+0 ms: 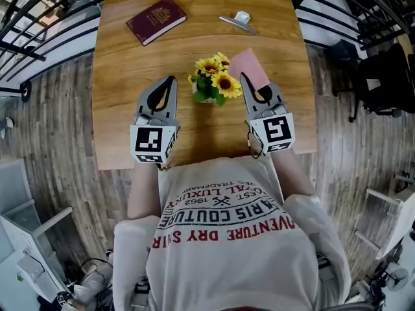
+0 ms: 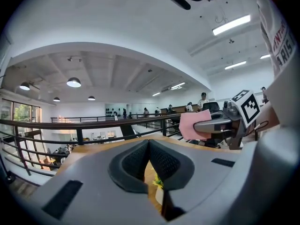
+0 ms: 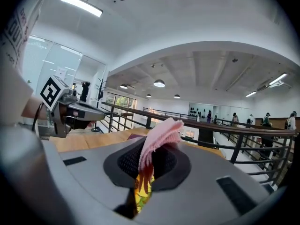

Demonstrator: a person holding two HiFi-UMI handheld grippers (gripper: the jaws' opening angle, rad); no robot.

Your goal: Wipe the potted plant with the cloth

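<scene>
Left gripper (image 1: pixel 171 81): fingers pressed together with nothing between them, tips just left of the plant.
Right gripper (image 1: pixel 246 78): fingers pinching the cloth.
Cloth (image 1: pixel 250 63): pink, sticking out past the right fingertips.
Plant (image 1: pixel 214 76): small potted sunflowers, standing between the two pairs of fingertips.
Table (image 1: pixel 130 70): wooden; a red booklet (image 1: pixel 155 20) and a metal clip (image 1: pixel 238 22) lie well beyond the fingertips.
</scene>
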